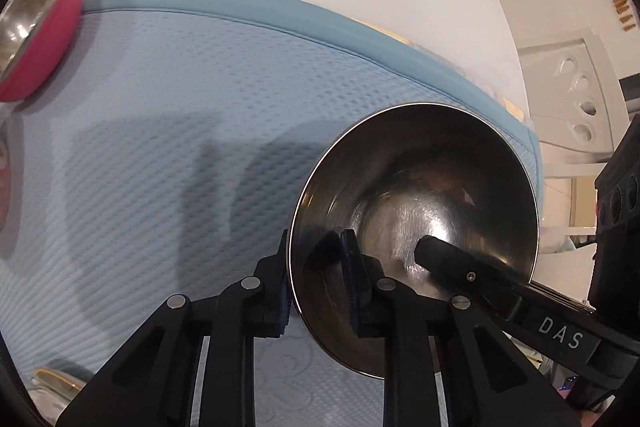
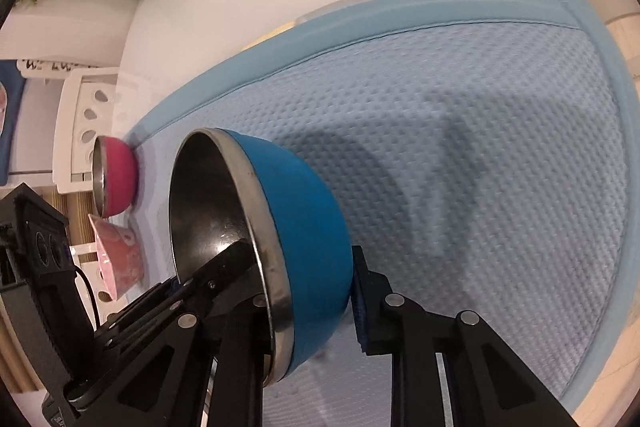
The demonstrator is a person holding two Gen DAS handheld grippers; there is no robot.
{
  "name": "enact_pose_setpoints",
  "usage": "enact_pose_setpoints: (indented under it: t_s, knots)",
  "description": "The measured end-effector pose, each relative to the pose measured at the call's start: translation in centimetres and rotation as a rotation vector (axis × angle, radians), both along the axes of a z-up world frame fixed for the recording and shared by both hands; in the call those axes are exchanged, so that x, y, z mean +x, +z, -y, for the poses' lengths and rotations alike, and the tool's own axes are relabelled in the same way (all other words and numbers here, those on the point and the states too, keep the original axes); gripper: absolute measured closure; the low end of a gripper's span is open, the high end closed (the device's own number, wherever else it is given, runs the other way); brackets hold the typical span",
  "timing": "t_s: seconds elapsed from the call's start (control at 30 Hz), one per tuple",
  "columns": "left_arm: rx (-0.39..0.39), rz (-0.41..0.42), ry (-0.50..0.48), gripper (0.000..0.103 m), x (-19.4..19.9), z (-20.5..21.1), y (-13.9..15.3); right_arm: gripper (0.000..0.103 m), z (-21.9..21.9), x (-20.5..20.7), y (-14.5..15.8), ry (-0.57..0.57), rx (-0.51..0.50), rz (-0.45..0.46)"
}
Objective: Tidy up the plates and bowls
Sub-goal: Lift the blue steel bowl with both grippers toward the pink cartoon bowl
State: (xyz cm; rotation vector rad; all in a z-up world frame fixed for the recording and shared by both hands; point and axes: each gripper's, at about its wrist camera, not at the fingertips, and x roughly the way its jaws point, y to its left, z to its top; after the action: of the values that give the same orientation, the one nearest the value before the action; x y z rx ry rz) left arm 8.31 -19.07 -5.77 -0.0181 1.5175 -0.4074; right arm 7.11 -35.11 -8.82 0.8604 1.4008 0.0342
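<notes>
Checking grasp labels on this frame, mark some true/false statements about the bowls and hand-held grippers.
1. The left hand-held gripper and the right hand-held gripper both clamp the blue bowl. True.
2. The pink bowl is nested inside the blue bowl. False: it stands apart, near the mat's edge.
3. The blue bowl holds food. False: its steel inside is empty.
4. A light blue textured mat lies below the grippers. True.
</notes>
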Motion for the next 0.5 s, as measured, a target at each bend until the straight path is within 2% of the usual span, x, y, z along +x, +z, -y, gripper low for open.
enact_pose_setpoints:
  t_s: [0.5]
  knots:
    - [0.0,0.035,0.057,0.084,-1.1,-5.8,2.8,0.083,-6.0,1.1,3.1,0.07,-0.014,0.037]
